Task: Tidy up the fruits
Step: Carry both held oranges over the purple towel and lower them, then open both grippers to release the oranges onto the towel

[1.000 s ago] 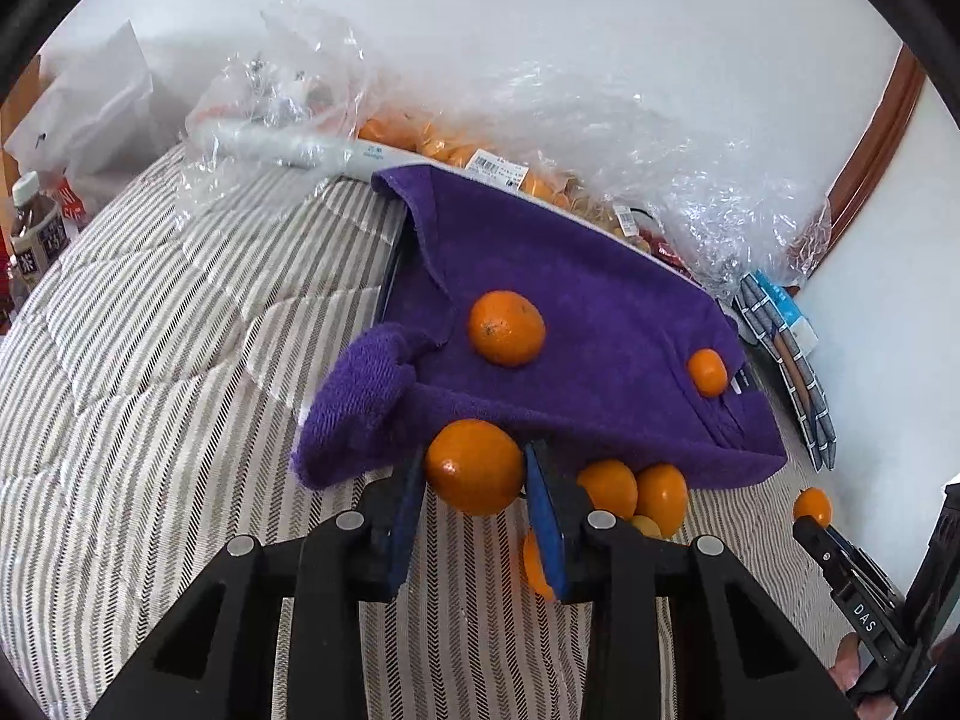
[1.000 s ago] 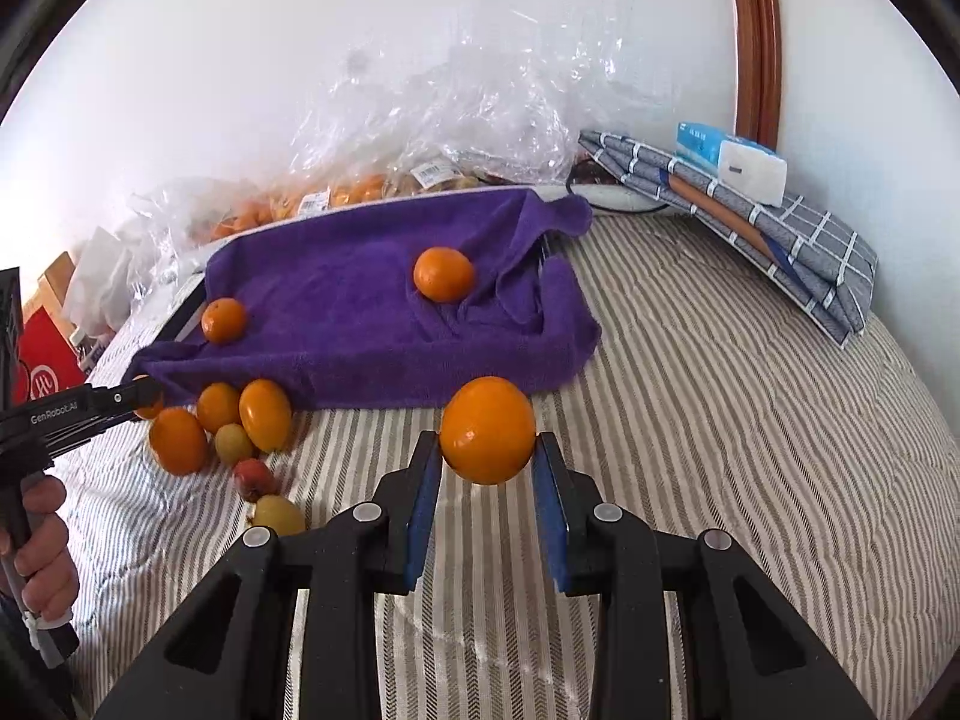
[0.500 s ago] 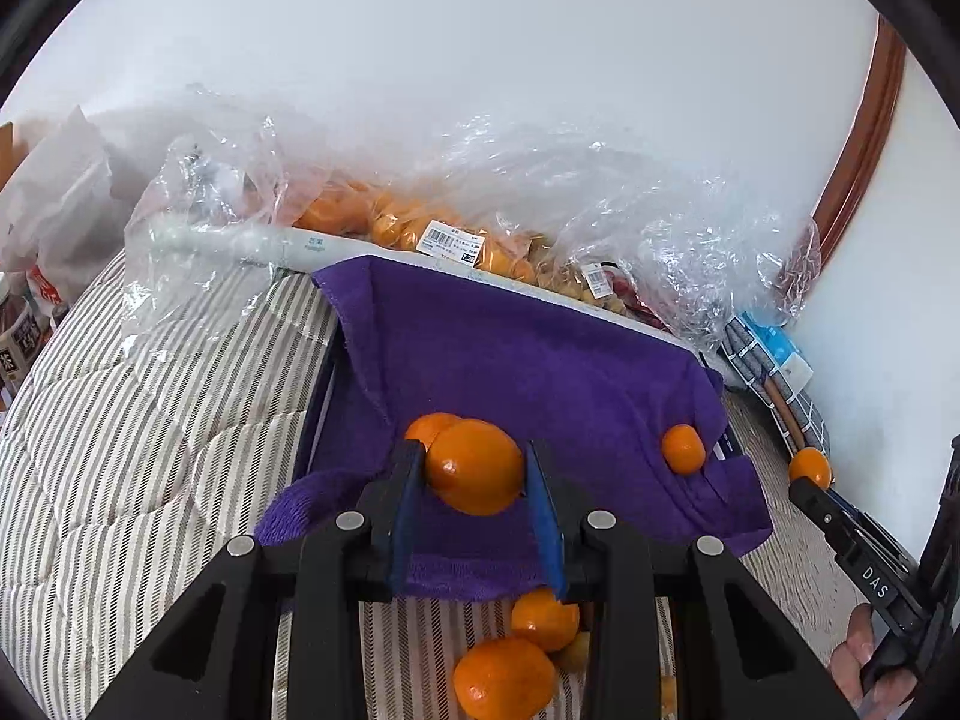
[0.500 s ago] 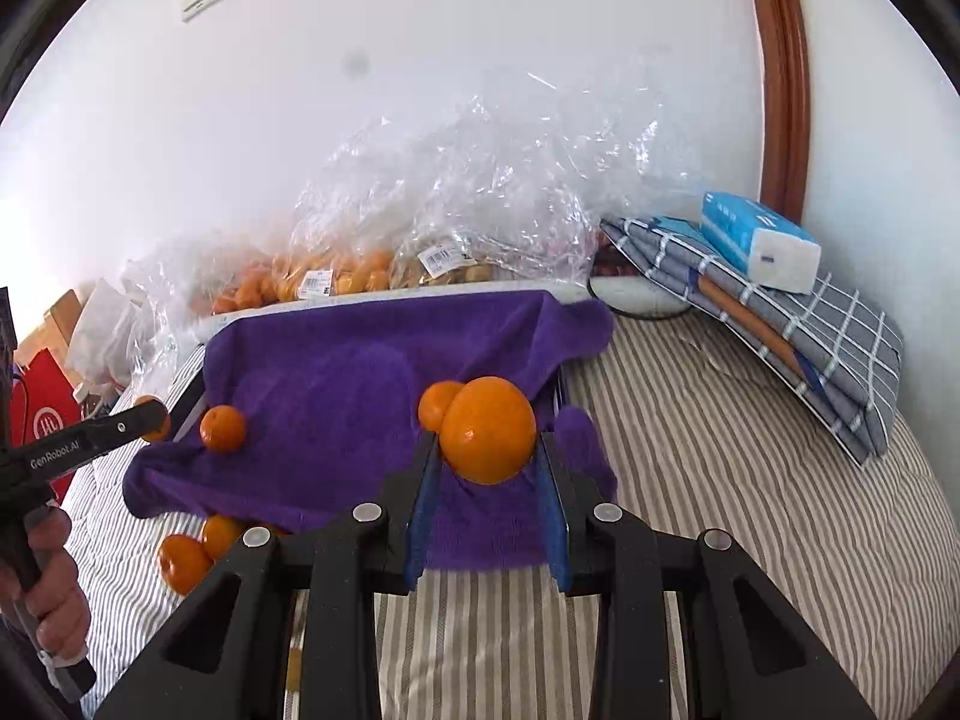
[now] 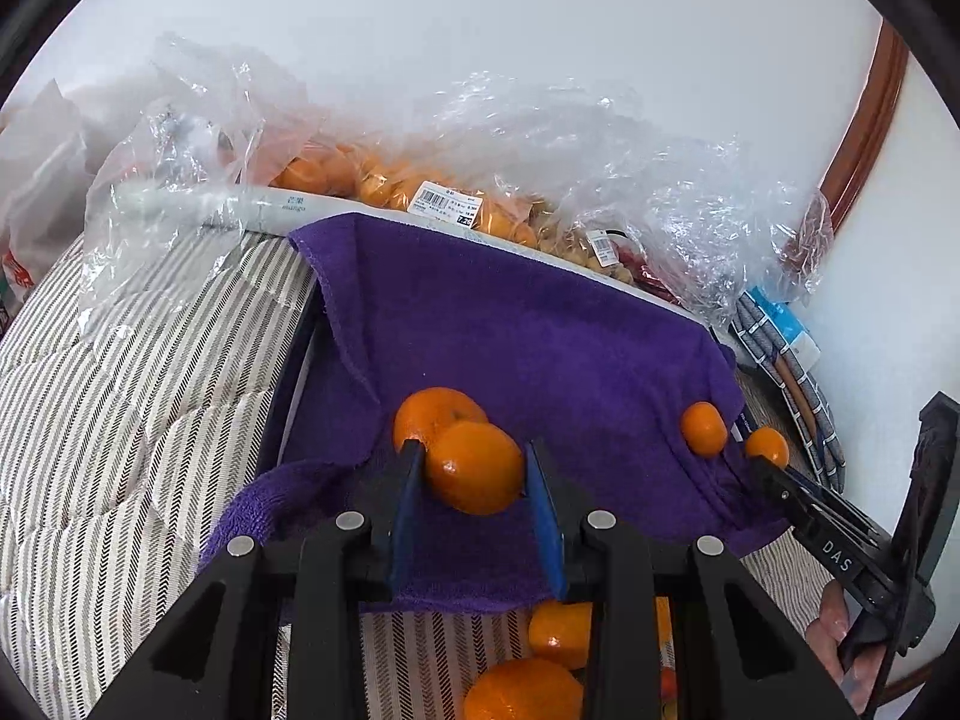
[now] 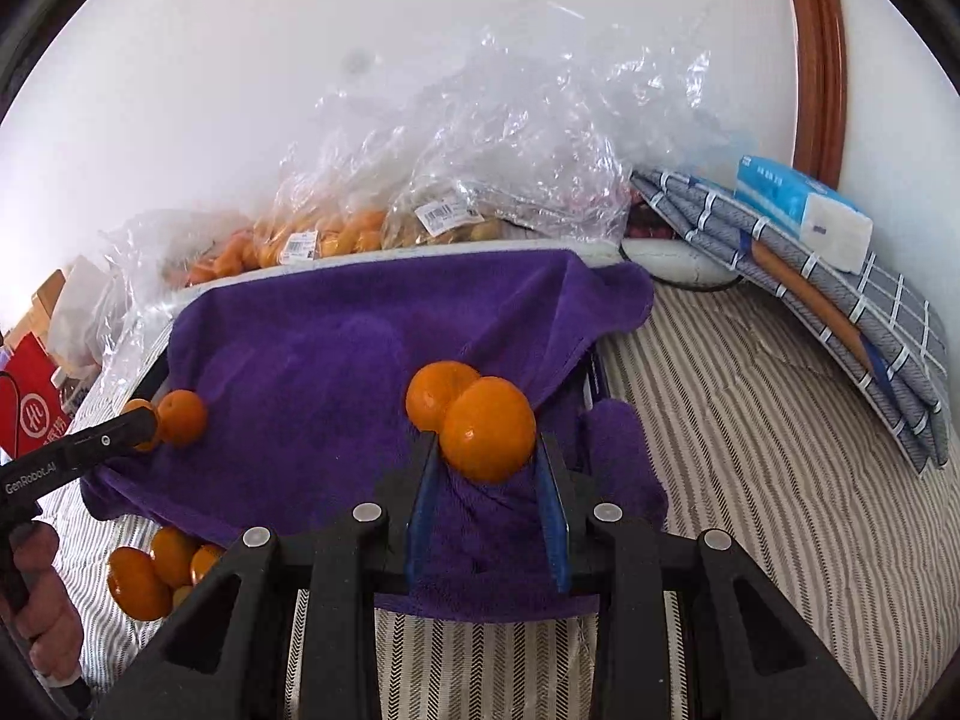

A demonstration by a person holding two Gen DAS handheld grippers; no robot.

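Note:
My left gripper (image 5: 474, 471) is shut on an orange (image 5: 477, 468) and holds it over the purple towel (image 5: 510, 324), right in front of another orange (image 5: 429, 414) lying there. My right gripper (image 6: 487, 447) is shut on an orange (image 6: 489, 429) over the same towel (image 6: 312, 372), beside a resting orange (image 6: 433, 393). Each gripper shows in the other's view, the right one (image 5: 774, 468) and the left one (image 6: 135, 423). More oranges lie on the striped cover below the towel (image 5: 522, 690) (image 6: 141, 579).
Clear plastic bags of fruit (image 5: 420, 192) (image 6: 456, 192) lie against the wall behind the towel. Folded checked cloth (image 6: 840, 324) and a tissue pack (image 6: 801, 219) sit at the right. A red bag (image 6: 30, 414) stands at the left. Striped bedding (image 6: 750, 450) lies around.
Both grippers have risen and moved forward from the striped cover to above the purple towel, each still holding its orange, now next to the oranges lying there.

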